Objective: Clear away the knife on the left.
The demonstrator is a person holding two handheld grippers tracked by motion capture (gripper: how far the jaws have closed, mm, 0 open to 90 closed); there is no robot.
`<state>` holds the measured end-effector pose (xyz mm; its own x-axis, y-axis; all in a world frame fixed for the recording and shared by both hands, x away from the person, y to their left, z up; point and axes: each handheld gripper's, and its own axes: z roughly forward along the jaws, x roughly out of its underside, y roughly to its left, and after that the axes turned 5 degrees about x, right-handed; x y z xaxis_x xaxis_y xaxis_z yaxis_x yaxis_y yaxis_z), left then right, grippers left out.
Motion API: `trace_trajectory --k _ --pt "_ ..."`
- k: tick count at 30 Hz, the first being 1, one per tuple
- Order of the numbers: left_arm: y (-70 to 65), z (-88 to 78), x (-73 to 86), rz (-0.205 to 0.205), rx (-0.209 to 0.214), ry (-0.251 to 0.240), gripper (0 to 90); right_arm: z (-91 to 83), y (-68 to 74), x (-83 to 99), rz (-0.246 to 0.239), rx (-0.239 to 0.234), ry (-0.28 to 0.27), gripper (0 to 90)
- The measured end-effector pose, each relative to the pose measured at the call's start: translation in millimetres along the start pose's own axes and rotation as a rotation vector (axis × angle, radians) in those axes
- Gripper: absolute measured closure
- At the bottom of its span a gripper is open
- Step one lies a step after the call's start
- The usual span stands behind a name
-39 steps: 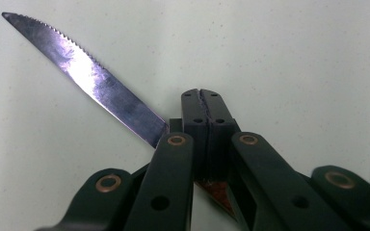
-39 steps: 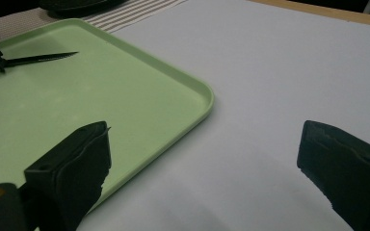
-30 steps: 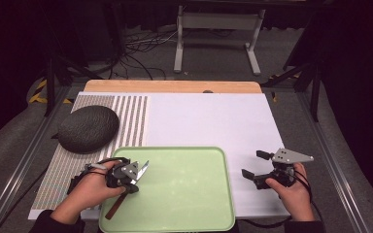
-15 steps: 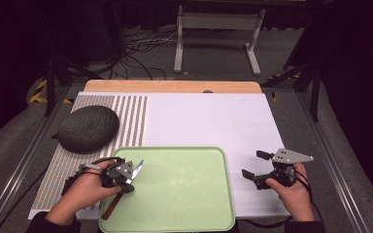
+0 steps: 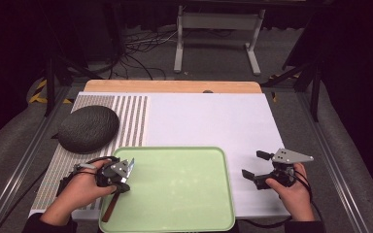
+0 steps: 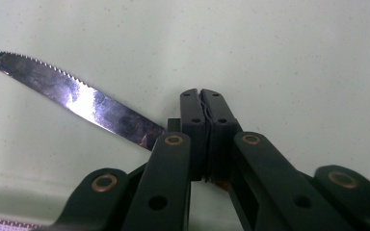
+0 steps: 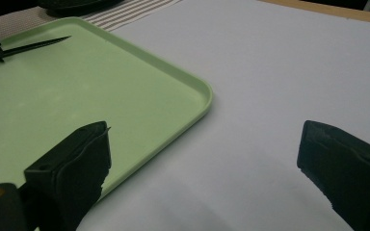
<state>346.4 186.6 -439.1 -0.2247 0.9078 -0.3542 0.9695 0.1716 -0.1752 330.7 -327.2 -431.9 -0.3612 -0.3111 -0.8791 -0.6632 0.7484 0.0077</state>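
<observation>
The knife (image 6: 72, 96) loses its handle behind the left gripper (image 6: 205, 103) in that gripper's view, so whether the pads pinch the handle itself cannot be told there. From above, the left hand (image 5: 80, 187) covers part of the handle too. The tray (image 5: 184, 160) runs off the bottom edge. The person's forearms are cut off there as well.
</observation>
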Motion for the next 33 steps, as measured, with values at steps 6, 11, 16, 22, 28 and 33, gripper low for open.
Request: trace_trajectory --k 6,11,16,22,28,33 --pt "0.2 -1.7 5.0 -0.013 0.002 -0.001 88.3 0.6 0.4 0.1 0.001 -0.001 0.004 5.5" --pt "0.3 -3.0 8.0 -0.020 0.009 0.003 87.5 0.4 0.5 0.1 0.002 -0.001 0.003 5.5" --pt "1.5 -4.1 9.1 -0.014 0.011 0.012 87.5 0.9 0.9 0.2 -0.001 -0.005 0.007 5.5" --pt "1.4 -4.5 10.2 -0.017 0.010 0.013 87.6 0.8 0.6 0.3 -0.001 -0.003 0.008 5.5" --pt "0.6 -4.5 9.9 -0.018 0.010 0.015 87.0 1.0 0.9 0.3 -0.002 -0.006 0.009 5.5" --pt "-1.1 -4.4 9.3 -0.015 0.015 0.027 86.7 1.1 0.8 0.3 -0.003 -0.006 0.011 5.5"
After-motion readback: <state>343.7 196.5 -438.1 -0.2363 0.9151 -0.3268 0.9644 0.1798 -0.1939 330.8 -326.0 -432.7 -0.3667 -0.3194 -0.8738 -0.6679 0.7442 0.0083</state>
